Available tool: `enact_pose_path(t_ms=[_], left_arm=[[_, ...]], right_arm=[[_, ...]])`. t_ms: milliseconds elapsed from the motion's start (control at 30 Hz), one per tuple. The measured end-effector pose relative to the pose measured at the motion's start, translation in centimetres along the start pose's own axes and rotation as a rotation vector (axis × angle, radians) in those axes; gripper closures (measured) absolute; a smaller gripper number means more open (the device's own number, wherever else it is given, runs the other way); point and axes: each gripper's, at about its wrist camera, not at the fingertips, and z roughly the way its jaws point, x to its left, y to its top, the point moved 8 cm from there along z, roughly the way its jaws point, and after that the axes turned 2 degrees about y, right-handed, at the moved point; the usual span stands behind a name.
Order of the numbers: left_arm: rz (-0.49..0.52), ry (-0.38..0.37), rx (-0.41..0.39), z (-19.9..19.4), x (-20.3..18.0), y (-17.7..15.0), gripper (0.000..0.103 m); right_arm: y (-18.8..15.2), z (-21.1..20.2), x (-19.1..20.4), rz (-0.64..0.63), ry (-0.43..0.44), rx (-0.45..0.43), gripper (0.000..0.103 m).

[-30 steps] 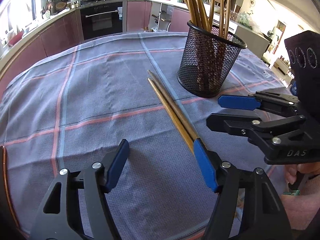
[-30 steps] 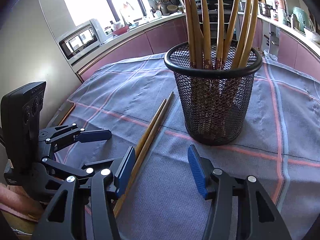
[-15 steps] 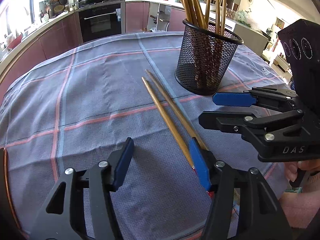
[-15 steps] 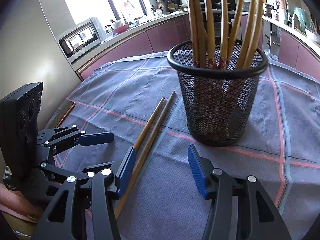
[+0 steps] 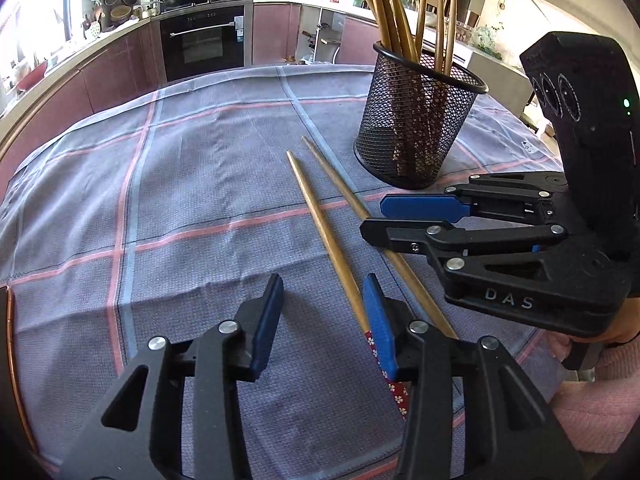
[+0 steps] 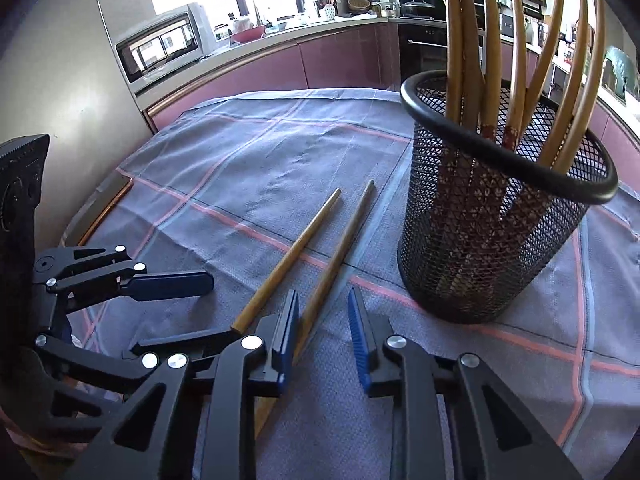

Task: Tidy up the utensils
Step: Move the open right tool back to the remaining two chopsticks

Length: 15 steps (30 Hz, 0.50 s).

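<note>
My left gripper (image 5: 320, 308) and right gripper (image 6: 323, 320) have just been closing, each with jaws apart around one chopstick, not yet pinching. Both chopsticks (image 5: 320, 220) lie on the checked tablecloth (image 5: 180, 184) beside the mesh holder (image 6: 480, 248).

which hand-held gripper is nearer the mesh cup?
Right. The right hand-held gripper sits just short of the mesh cup, beside its base. The left hand-held gripper is further back, at the loose chopsticks' near ends.
</note>
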Motion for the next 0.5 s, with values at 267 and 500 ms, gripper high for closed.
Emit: enact_pose_path(t_ms=[267, 500], left_arm=[[0.001, -0.008, 0.005, 1.1, 0.1, 1.4, 0.068], [0.004, -0.001, 0.017, 2.3, 0.4, 2.7, 0.078]], right_arm=[[-0.1, -0.2, -0.9, 0.013, -0.017, 0.011, 0.082], [0.5, 0.4, -0.8, -0.005, -0.046, 0.007, 0.084]])
